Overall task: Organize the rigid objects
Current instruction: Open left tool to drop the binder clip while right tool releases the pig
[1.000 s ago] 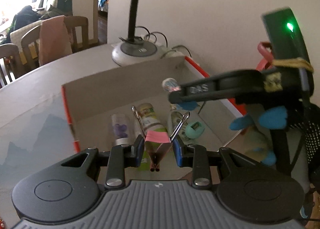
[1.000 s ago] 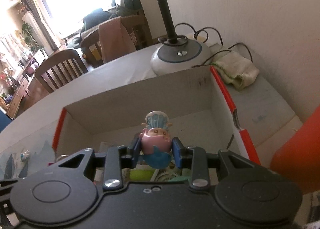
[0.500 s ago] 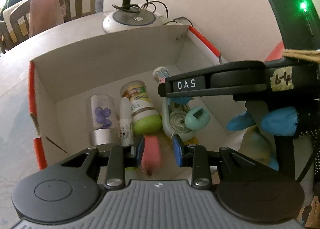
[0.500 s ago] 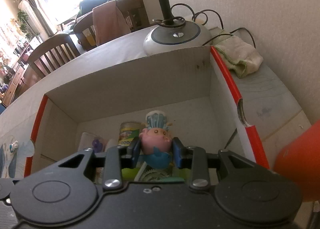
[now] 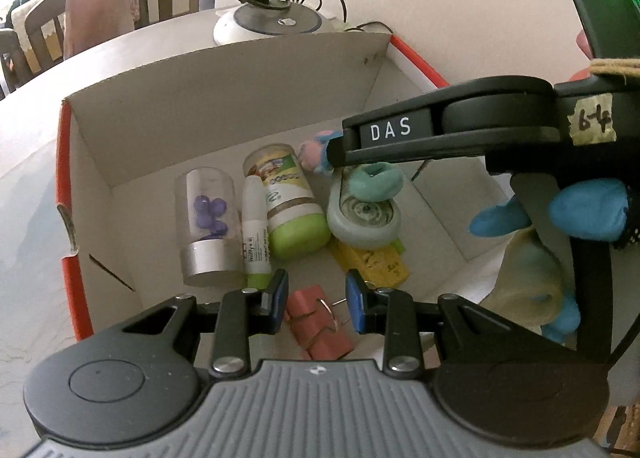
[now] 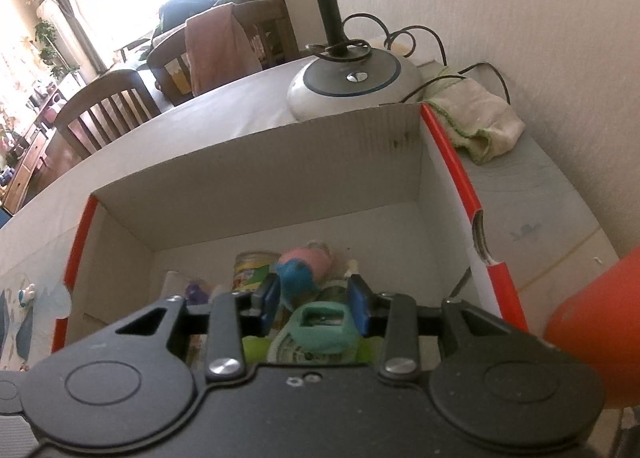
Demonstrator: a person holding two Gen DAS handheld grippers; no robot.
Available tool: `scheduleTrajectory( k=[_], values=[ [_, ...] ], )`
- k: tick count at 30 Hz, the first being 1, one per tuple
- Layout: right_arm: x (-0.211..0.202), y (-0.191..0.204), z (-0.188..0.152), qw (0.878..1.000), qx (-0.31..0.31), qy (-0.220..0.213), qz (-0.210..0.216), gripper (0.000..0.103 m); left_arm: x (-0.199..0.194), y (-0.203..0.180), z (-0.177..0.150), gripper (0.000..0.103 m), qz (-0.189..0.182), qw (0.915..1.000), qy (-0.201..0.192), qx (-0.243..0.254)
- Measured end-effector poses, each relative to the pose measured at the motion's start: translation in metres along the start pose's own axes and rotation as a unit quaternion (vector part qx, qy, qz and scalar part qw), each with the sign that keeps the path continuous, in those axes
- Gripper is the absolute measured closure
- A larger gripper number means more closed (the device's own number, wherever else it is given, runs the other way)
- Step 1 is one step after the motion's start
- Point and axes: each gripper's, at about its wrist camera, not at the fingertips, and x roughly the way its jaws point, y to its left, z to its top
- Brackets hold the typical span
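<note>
Both handheld grippers hung over the red-edged cardboard box [image 5: 224,70] at the drop-off stage of the sorting job. The left gripper [image 5: 316,300] stood with its blue pads apart over the box's near end; the pink binder clip [image 5: 316,328] lay on the box floor in the gap between them, touching neither pad, so the release appeared complete. The right gripper [image 6: 314,300], pointed steeply down into the box, had its jaws opening, and the pink-and-blue toy figure [image 6: 304,268] sat tilted just past its fingertips, free of the pads as far as the right wrist view showed; whether it had fully settled could not be told through the blur. Already laid in the box, nearer its far wall than the clip, were a clear vial of purple beads [image 5: 206,218], a small white tube [image 5: 255,236], a green-capped bottle [image 5: 290,202], a grey round case [image 5: 364,218] with a teal piece [image 5: 376,184] on top, and a yellow card [image 5: 372,264]. The next move likely called for each gripper to lift straight up, clear of the box walls and of each other, without snagging the clip's wire handles or knocking the toy, before seeking whatever remained outside the box. A desk lamp base [image 6: 352,84] stood just behind the box's far wall.
</note>
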Motion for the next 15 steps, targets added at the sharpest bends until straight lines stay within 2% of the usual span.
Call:
scheduleTrajectory(
  k=[8,15],
  values=[
    [-0.022,0.013,-0.006,1.000,-0.010,-0.009,0.011,0.063,-0.017,0.003,-0.004,0.073,-0.002,0.9999,-0.015,-0.005],
    [-0.048,0.029,-0.014,0.999,-0.026,-0.023,0.021,0.057,-0.048,0.008,-0.012,0.073,-0.015,0.9990,-0.039,-0.015]
  ],
)
